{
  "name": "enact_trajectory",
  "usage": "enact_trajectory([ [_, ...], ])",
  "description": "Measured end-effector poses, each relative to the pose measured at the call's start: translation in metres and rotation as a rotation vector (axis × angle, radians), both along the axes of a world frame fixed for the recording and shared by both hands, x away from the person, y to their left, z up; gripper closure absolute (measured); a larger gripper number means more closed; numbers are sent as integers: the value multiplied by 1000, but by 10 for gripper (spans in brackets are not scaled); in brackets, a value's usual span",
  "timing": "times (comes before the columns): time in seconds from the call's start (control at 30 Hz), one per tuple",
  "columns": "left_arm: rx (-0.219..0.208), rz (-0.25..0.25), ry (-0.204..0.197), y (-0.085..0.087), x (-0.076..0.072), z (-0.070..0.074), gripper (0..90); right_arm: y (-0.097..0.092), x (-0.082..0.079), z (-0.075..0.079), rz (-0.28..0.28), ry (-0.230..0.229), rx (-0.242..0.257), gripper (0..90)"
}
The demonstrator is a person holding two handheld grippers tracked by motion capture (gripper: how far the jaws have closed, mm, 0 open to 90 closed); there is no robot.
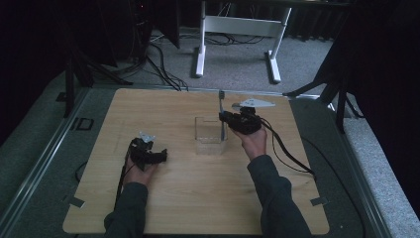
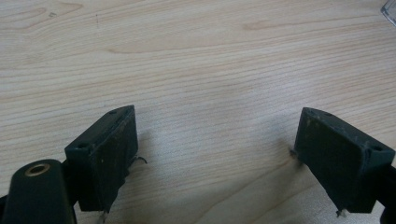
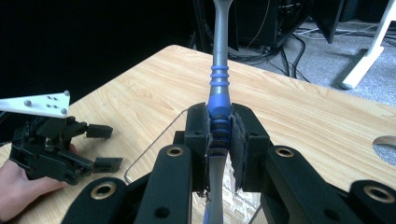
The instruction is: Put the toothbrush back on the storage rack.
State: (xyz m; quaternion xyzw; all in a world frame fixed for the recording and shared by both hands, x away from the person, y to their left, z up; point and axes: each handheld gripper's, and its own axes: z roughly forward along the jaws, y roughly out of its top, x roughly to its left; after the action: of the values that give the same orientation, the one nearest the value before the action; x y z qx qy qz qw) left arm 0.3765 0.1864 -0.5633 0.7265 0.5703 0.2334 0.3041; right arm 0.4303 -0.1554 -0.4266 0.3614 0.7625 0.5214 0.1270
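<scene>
Right gripper [image 3: 219, 140] clamped on grey-and-blue tool handle [image 3: 219, 84], clear container [image 1: 209, 136] below it on light wooden table [image 1: 173, 198], left gripper [image 2: 217, 154] gaping on bare wood, grey carpet [image 1: 237, 64] and white desk frame [image 1: 237, 25] beyond, dark room

No text, label, brand, number or sign can be read anywhere in these views. The wooden table [image 1: 188, 193] carries only its grain, and the grey and blue handle [image 3: 219, 93] shows plain ribbing without lettering. The clear container [image 1: 208, 136] is unmarked as far as can be told.
</scene>
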Motion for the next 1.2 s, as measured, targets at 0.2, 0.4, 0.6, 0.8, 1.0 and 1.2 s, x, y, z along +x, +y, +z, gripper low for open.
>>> enact_trajectory([
  [0.2, -1, 1, -1, 0, 0, 0, 138, 3, 0, -4, 15, 5, -16, 779],
  [0.4, 0, 0, 0, 0, 0, 0, 138, 5, 0, -7, 25, 12, -41, 778],
  [0.6, 0, 1, -1, 0, 0, 0, 138, 6, 1, -15, 44, 42, -56, 776],
  [0.8, -1, 0, -1, 0, 0, 0, 138, 5, 2, -22, 79, 74, -73, 709],
  [1.0, -2, 1, 0, 0, 0, 0, 139, 5, 0, -21, 96, 74, -77, 639],
  [1.2, -1, 0, -1, 0, 0, 0, 140, 0, -2, -15, 90, 59, -80, 617],
])
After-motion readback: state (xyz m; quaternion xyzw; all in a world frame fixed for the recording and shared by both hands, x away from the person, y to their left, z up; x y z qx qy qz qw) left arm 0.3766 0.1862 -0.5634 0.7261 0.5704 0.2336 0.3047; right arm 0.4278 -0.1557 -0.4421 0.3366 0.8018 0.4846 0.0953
